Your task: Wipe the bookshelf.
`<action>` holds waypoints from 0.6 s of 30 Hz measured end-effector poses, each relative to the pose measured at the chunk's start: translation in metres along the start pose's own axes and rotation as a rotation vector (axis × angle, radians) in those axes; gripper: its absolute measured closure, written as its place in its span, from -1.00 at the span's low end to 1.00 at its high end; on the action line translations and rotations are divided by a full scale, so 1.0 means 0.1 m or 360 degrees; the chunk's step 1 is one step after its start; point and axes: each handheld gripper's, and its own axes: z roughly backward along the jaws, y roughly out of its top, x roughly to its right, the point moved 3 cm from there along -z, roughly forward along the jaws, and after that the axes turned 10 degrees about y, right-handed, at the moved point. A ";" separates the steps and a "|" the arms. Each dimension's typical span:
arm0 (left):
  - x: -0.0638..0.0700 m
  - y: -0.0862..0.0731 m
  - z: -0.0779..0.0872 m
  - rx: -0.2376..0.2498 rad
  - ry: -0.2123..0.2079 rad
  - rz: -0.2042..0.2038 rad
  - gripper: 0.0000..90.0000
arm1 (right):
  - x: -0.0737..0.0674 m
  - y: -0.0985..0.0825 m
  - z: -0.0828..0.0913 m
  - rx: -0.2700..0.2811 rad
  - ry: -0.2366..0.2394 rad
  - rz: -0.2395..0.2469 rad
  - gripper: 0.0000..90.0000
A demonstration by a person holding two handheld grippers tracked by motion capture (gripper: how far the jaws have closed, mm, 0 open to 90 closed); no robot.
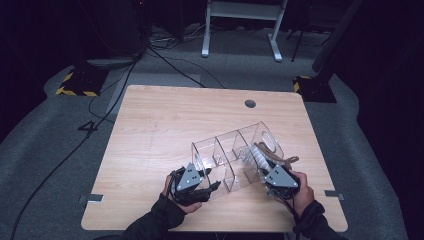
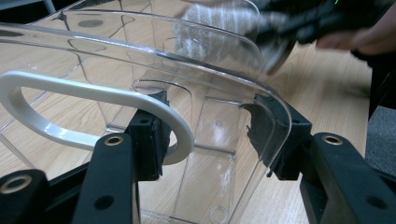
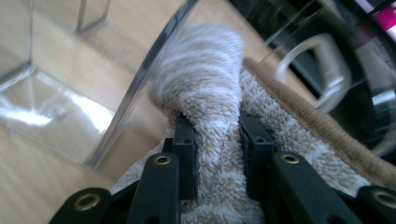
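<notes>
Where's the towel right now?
The towel is pinched in the right gripper, pressed against the clear organizer at its right end on the table's near right.

No text, label, brand, number or sign can be read anywhere. The black and yellow hazard stripes on the floor, far beyond the left gripper, carry no lettering.
</notes>
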 end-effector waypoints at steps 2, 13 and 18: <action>0.00 0.00 0.00 0.0000 -0.0002 0.0000 0.08 | 0.07 0.11 0.08 0.0037 -0.0042 0.0008 0.60; 0.00 0.00 -0.01 0.0000 -0.0011 0.0000 0.07 | 0.33 0.44 0.39 0.0242 -0.0190 -0.0028 0.60; -0.01 0.00 -0.01 -0.0001 -0.0015 -0.0002 0.07 | 0.21 0.24 0.23 0.0163 -0.0088 -0.0041 0.60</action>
